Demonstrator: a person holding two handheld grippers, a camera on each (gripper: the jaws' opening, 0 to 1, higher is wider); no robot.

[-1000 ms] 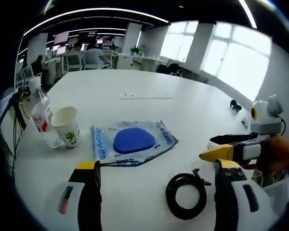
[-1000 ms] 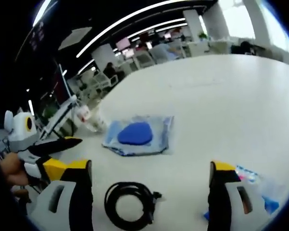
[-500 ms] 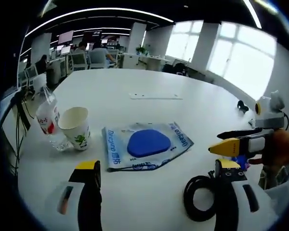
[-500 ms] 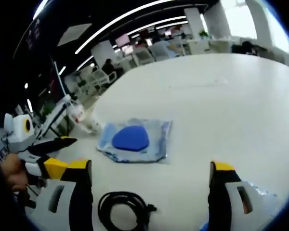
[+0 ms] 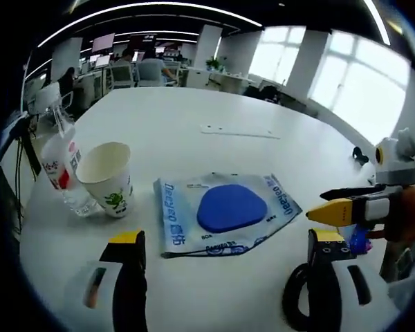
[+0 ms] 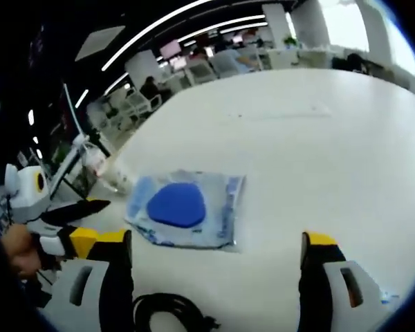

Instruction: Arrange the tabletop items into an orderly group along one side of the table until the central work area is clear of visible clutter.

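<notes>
A blue packet (image 5: 225,211) with a dark blue pad inside lies flat on the white table (image 5: 194,111); it also shows as the packet (image 6: 183,207) in the right gripper view. A paper cup (image 5: 107,178) stands beside a clear plastic bottle (image 5: 59,162) at the left. A black coiled cable (image 5: 301,304) lies under my left gripper's right jaw, and the cable (image 6: 162,311) shows low in the right gripper view. My left gripper (image 5: 225,277) is open and holds nothing, short of the packet. My right gripper (image 6: 218,277) is open too.
The right gripper (image 5: 353,207) reaches in from the right with a hand on it, above a small blue item (image 5: 360,242). A thin white strip (image 5: 238,131) lies farther back. A small black object (image 5: 360,153) sits near the far right edge. Desks and seated people stand beyond.
Both views have shifted as the hands moved: the packet, cup and bottle look nearer, and the cable has slid toward the bottom edge. Nothing on the table moved. Both grippers stay open.
</notes>
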